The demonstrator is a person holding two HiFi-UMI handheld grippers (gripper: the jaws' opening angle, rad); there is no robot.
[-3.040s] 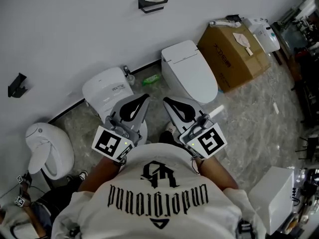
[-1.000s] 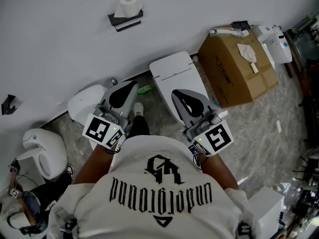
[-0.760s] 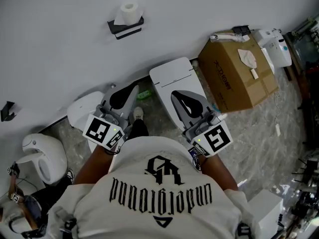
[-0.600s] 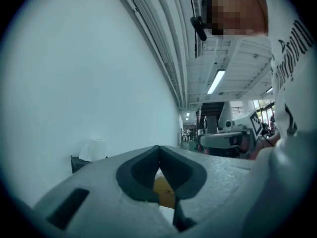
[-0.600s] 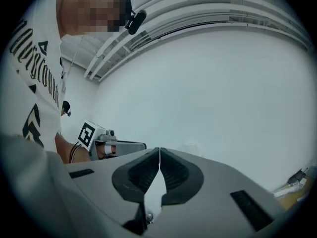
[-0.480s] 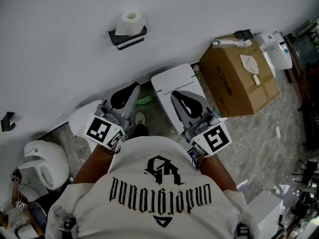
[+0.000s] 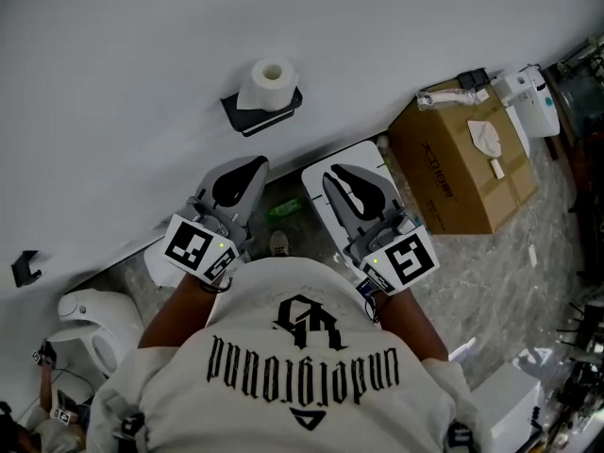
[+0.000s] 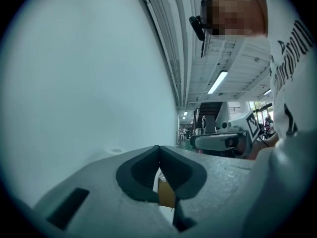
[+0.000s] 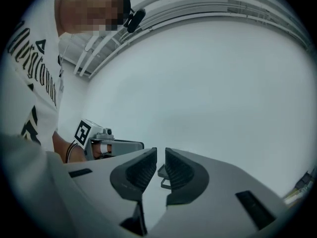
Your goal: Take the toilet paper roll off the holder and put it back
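A white toilet paper roll (image 7: 267, 83) stands upright on a black holder (image 7: 263, 112) fixed to the white wall. My left gripper (image 7: 247, 165) is held level below the holder and a little to its left, shut with nothing in it. Beside it, my right gripper (image 7: 342, 175) also points at the wall, to the right of the holder, shut and empty. In the left gripper view the jaw tips meet (image 8: 158, 150). The right gripper view shows its jaws almost touching (image 9: 161, 155), with the holder (image 9: 161, 175) small beyond them.
A white toilet (image 7: 363, 159) stands on the floor under my right gripper and another (image 7: 90, 314) at the lower left. A cardboard box (image 7: 467, 163) sits against the wall at the right, with white appliances (image 7: 533, 88) behind it. A green bottle (image 7: 283, 210) lies by the wall.
The person has stepped toward the wall, so the roll and holder now sit lower and closer in the head view. Both grippers advanced with the body and stayed shut.
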